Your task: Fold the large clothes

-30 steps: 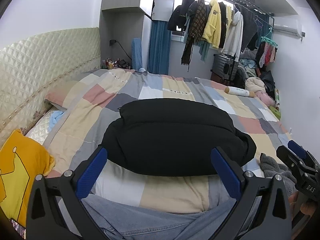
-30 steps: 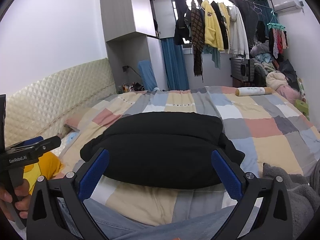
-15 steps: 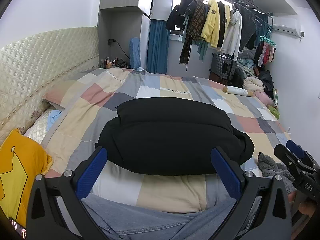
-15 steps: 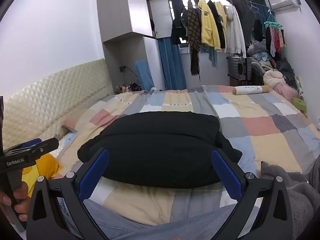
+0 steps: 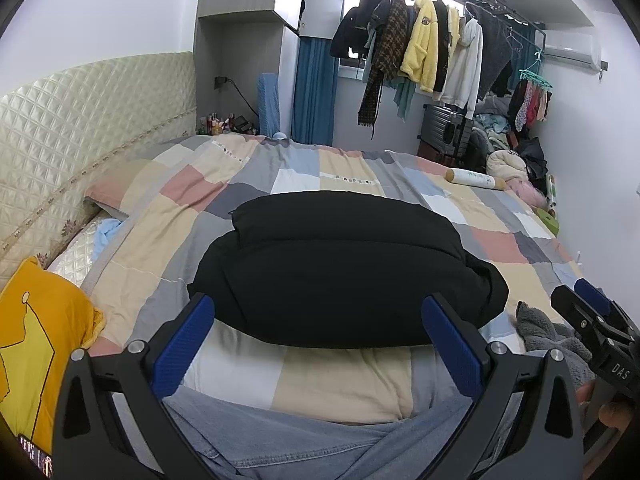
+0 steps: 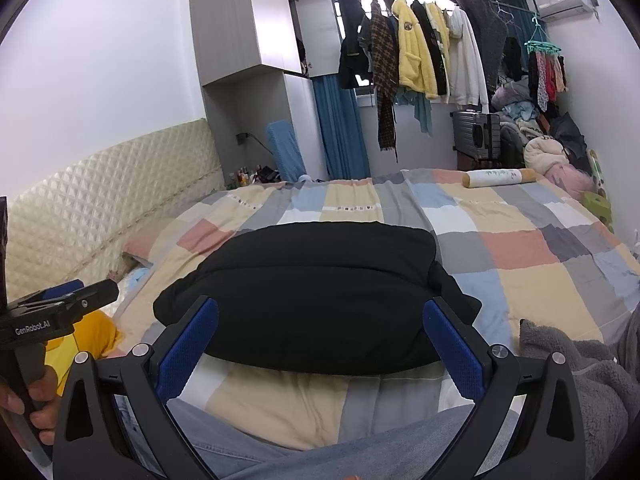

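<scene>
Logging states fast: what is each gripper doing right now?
Left gripper: open, holding nothing.
Right gripper: open, holding nothing.

Black garment (image 5: 344, 268): matt puffy cloth. Patchwork quilt (image 5: 344, 376): soft creased cotton. Headboard (image 5: 80, 120): glossy quilted padding. Gripper pads (image 6: 456, 344): textured blue rubber.

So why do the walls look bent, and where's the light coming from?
Both wrist views are fisheye: dark corners, bowed walls. Left view: daylight glares through the window behind the hanging coats. Right view: the black garment shows almost no detail; everything looks sharp.
</scene>
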Motion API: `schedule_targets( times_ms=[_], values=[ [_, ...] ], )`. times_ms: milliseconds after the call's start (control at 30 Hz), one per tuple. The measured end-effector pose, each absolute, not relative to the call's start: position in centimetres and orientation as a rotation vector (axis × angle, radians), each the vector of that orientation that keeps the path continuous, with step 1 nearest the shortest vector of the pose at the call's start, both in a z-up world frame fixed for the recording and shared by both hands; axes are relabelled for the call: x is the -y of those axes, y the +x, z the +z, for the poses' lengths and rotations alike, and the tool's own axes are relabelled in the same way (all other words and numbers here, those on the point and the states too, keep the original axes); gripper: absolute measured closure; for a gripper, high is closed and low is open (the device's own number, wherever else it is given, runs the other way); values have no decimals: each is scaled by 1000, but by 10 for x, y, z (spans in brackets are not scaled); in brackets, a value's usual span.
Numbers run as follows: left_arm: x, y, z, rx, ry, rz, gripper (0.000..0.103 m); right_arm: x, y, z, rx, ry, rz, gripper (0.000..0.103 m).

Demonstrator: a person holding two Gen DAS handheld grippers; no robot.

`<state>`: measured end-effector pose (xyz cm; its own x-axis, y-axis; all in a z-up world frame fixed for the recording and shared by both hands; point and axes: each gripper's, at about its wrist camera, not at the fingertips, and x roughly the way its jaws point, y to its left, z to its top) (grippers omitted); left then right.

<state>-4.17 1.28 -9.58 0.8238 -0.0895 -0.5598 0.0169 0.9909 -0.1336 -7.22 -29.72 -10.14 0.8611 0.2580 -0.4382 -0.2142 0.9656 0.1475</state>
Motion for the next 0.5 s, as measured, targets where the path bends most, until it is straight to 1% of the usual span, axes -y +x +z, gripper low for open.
schedule_targets(
  times_ms=[500],
  values=[
    [-13,-42,-100,-611,-134,-69,0,298,-73,-102,-470,104,247,0]
  ],
)
